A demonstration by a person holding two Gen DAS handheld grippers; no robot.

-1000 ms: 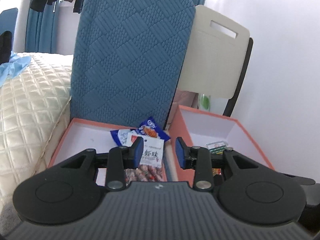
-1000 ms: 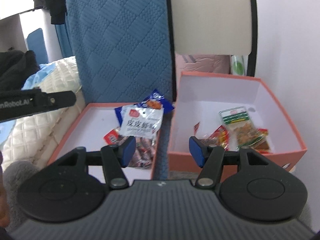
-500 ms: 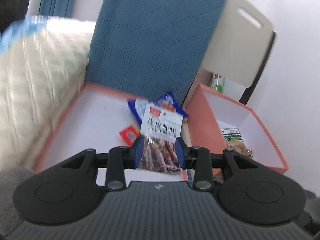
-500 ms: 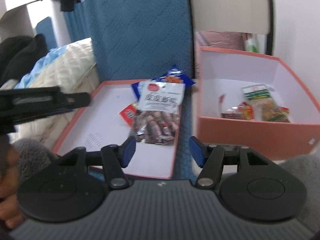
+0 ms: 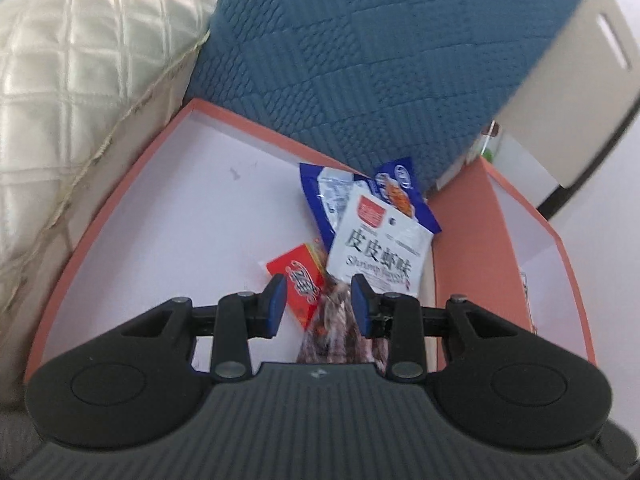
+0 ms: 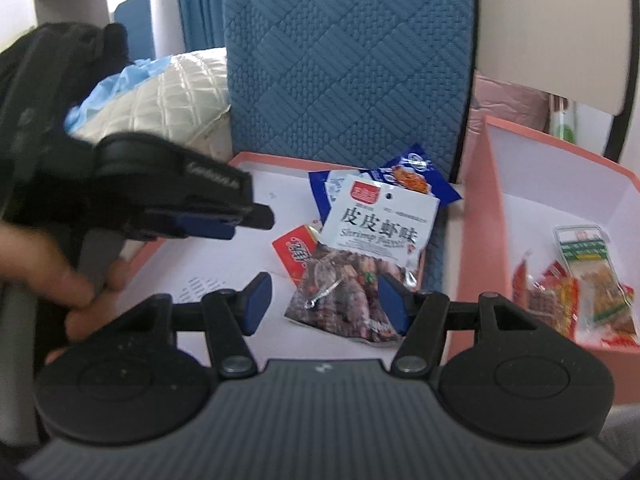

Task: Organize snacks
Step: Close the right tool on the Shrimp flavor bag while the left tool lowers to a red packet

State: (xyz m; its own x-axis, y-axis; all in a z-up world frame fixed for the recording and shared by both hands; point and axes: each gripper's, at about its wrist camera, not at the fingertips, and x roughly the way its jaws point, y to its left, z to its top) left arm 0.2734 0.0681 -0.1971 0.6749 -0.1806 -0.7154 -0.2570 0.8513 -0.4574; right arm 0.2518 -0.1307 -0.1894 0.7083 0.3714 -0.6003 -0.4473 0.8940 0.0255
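Observation:
A white shrimp snack bag (image 5: 378,252) (image 6: 368,256) lies in the shallow pink tray (image 5: 168,216) (image 6: 208,280), over a blue bag (image 5: 328,192) (image 6: 416,172) and beside a small red packet (image 5: 300,276) (image 6: 294,254). My left gripper (image 5: 318,304) is open and empty, hovering just short of the red packet and the white bag; it also shows in the right wrist view (image 6: 224,216), above the tray's left side. My right gripper (image 6: 322,300) is open and empty, low over the white bag's dark lower end. The deeper pink box (image 6: 476,240) (image 5: 472,248) on the right holds several snack packets (image 6: 592,272).
A blue quilted cushion (image 6: 344,56) (image 5: 380,60) stands upright behind the tray. A cream quilted bedcover (image 5: 80,80) lies to the left. A beige chair back (image 6: 556,24) stands behind the box. A white wall is on the right.
Both grippers have moved left and down towards the snack pile in the tray. The left gripper now looks down into the tray. Both stay open.

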